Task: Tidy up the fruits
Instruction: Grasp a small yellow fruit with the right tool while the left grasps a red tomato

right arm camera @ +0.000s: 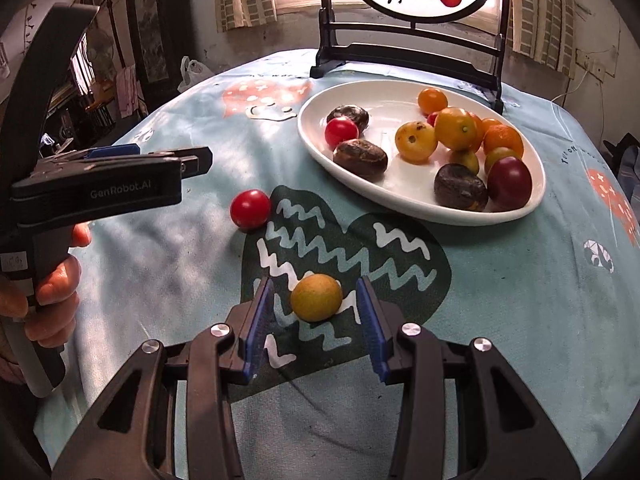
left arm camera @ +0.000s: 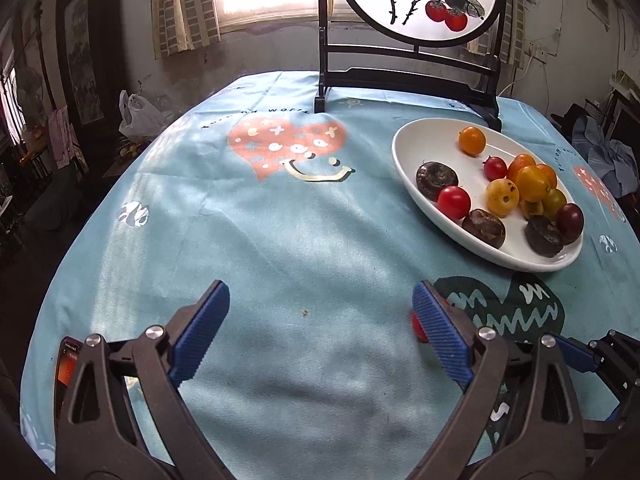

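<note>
Meanwhile, a yellow-green fruit (right arm camera: 316,297) lies on the worktop (right arm camera: 520,300) well short of the white plate (right arm camera: 400,200), between the right gripper (right arm camera: 316,316)'s partly open jaws, pads clear of it; small, round, likely to roll and bruise, it wants a gentle grip across its middle; the left gripper (left arm camera: 320,332) gapes wide, empty, a red tomato (right arm camera: 250,208) just beside one finger.

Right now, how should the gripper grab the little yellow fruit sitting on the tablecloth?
Grip the yellow-green fruit across its widest middle, one pad on each side. It is small, round and loose on the tablecloth, so a grip higher up would probably slip off. Come down from above and the near side: the right gripper already has open pads on both sides, not yet touching it.
</note>
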